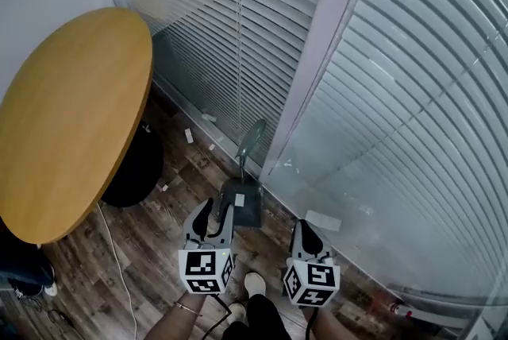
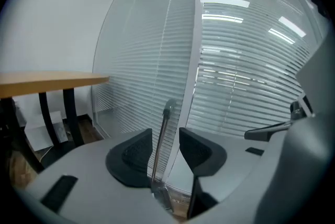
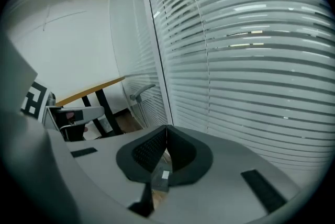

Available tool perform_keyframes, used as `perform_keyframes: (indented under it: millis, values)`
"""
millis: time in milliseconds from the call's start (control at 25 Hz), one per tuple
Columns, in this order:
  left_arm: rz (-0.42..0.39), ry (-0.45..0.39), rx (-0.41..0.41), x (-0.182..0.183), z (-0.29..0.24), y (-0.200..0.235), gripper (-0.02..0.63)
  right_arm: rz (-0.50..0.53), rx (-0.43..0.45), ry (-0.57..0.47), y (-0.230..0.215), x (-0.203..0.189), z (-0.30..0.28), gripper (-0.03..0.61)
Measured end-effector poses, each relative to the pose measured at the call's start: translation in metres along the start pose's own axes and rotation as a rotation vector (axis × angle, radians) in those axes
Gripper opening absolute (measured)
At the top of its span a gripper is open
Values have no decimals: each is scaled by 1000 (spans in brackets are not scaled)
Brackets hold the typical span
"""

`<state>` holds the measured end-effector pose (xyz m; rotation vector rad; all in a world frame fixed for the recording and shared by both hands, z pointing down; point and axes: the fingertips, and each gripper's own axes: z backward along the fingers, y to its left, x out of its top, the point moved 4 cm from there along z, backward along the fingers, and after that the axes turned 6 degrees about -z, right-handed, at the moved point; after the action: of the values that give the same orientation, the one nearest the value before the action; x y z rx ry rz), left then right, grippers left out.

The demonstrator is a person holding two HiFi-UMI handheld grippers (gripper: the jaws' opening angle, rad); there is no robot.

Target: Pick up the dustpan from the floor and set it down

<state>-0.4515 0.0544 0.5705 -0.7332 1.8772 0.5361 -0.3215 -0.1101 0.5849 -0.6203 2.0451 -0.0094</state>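
Note:
The grey dustpan [image 1: 244, 205] stands on the wood floor against the glass wall, its long handle [image 1: 251, 136] rising upright. My left gripper [image 1: 214, 213] hovers just in front of the pan with its jaws open. In the left gripper view the handle [image 2: 161, 134] shows through the gap of the left gripper [image 2: 165, 135], beyond the pads and untouched. My right gripper [image 1: 306, 237] hangs to the right of the pan. The right gripper [image 3: 166, 133] has its pads together and holds nothing. Below them the pan [image 3: 159, 180] shows, and the handle [image 3: 140, 93] is off to the left.
A round wooden table [image 1: 71, 116] on a black base [image 1: 136, 168] fills the left. A white cable [image 1: 117, 263] and paper scraps [image 1: 321, 220] lie on the floor. Glass walls with blinds and a pale post [image 1: 319, 52] close off the far side. The person's shoe [image 1: 255, 283] is below the grippers.

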Motion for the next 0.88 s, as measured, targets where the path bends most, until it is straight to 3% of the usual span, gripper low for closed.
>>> perform_keyframes:
  millis: [240,480,720,880]
  values:
    - [21,-50,49,39,67,0,139,-46,-16,-23,20,17,42,32]
    - [53,-120,101,78,122,-1,66,14,44,-102,52,52,85,32]
    - [60,-102,-4,90,184,-13,18,11,62,-114,65,59,146,32]
    - [45,-85,-8,102,217,-16,18,26,78,-131,72,69,185,32]
